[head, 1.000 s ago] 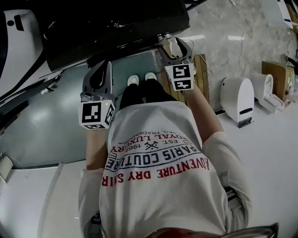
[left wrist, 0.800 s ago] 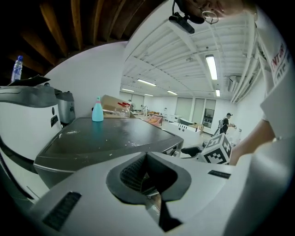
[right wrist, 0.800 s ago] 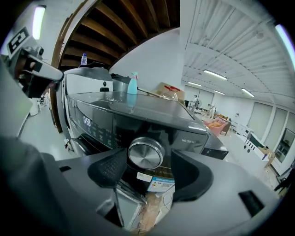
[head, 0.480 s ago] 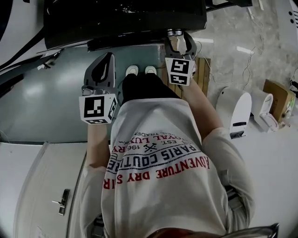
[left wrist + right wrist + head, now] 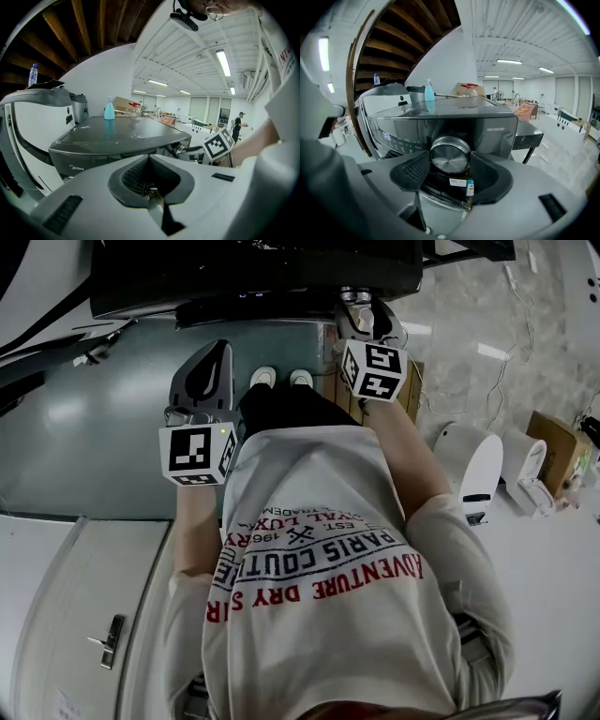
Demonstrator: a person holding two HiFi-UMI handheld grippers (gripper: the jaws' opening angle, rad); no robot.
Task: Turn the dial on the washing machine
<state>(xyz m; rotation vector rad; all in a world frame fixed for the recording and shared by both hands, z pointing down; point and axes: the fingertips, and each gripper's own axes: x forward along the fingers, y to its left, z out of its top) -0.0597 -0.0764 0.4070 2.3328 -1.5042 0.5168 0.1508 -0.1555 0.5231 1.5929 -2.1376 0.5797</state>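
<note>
The right gripper (image 5: 450, 174) is open, its jaws either side of the dial (image 5: 450, 157) on the washing machine (image 5: 492, 136). The left gripper (image 5: 150, 164) is closed on nothing.

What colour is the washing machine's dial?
The dial is shiny silver metal; clearest in the right gripper view.

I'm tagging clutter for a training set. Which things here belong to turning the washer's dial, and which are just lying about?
Job in hand:
washing machine
dial
right tool, open, with the dial between its jaws

Lying about:
blue bottle on the machine's top
cardboard box on the floor
left tool, shut and empty
</note>
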